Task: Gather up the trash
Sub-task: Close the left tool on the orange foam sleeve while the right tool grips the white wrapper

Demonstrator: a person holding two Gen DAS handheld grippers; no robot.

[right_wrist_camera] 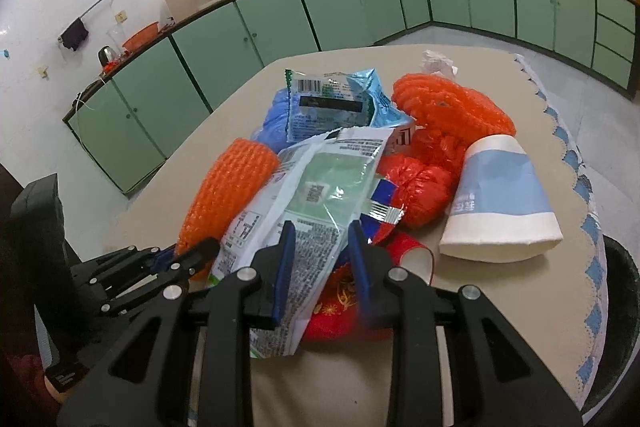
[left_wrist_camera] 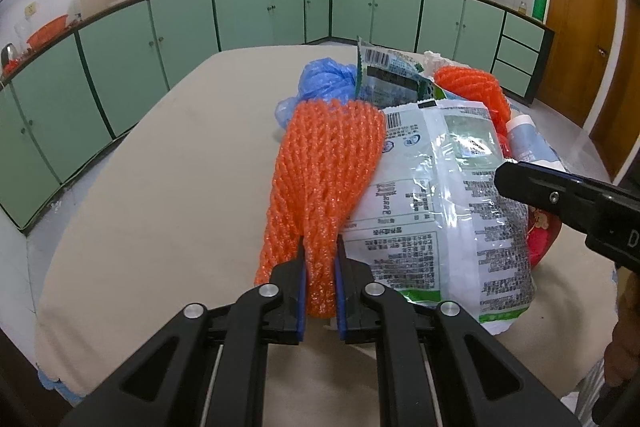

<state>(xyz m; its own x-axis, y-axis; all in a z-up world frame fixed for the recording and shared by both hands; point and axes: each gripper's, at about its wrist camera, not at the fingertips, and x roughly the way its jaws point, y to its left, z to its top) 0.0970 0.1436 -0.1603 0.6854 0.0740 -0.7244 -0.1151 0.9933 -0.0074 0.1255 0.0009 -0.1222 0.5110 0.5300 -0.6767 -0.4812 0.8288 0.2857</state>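
Left gripper [left_wrist_camera: 320, 259] jaws are clamped on the orange foam net [left_wrist_camera: 320, 163], whose long axis runs toward 12 o'clock. Right gripper [right_wrist_camera: 320, 247] jaws stand narrow astride the white printed wrapper [right_wrist_camera: 308, 211] on the counter [right_wrist_camera: 500, 291]; contact uncertain.

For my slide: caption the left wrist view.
Left gripper pinches orange foam net beside a printed plastic wrapper.

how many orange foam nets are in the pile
2: one foam net at the pile's left, clamped in the left gripper; another at the far right. More may be buried.
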